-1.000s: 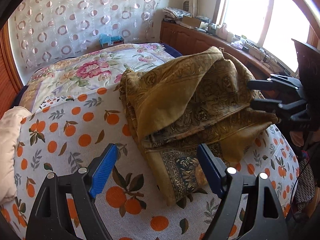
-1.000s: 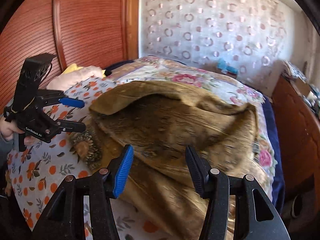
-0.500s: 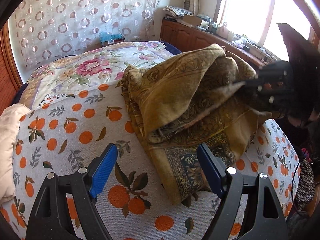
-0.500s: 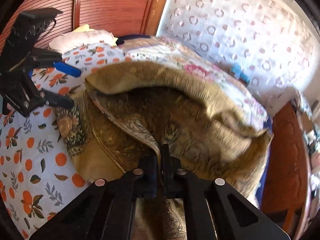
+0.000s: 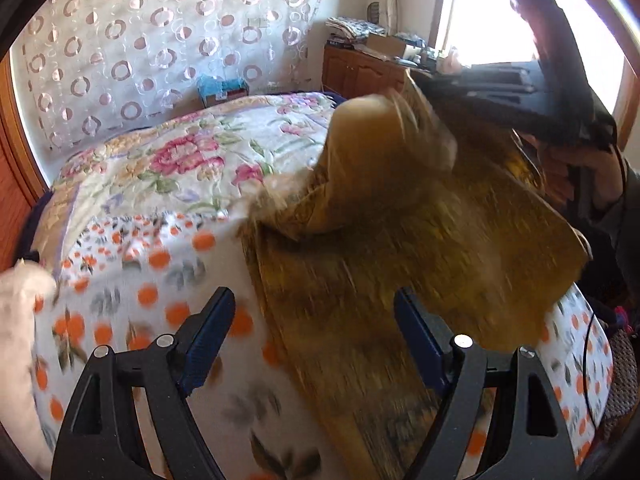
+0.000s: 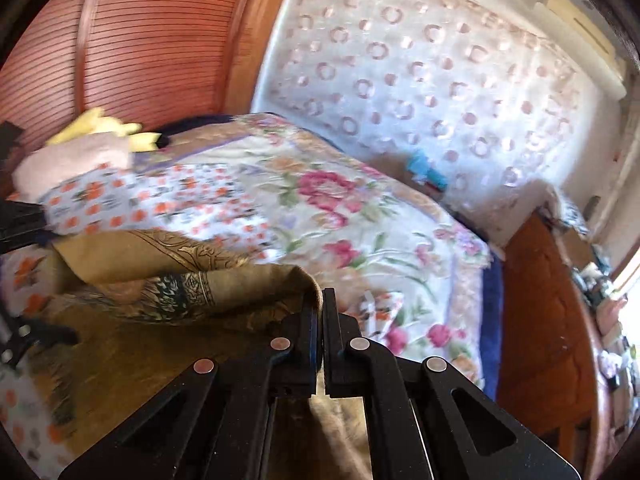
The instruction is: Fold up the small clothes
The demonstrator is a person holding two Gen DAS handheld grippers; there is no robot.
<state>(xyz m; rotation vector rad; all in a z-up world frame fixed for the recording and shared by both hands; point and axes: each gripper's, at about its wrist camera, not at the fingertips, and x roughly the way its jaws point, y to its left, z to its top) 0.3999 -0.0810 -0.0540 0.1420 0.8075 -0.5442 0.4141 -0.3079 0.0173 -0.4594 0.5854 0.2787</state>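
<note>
Right hand-held gripper (image 6: 321, 304) clenched on a mustard patterned cloth (image 6: 240, 280) lifted above the bed (image 6: 360, 216); left hand-held gripper (image 5: 316, 332) released.

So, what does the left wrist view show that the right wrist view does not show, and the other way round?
Only the left wrist view: the open left gripper with blue pads, nothing between them, the bright window, and the person's hand holding the other tool.

Only the right wrist view: the right gripper shut on a fold of the mustard patterned cloth, the slatted wooden door, and the yellow and pink items beside it.

Both: the cloth, the orange-print sheet, the floral quilt and the circle-pattern curtain.
</note>
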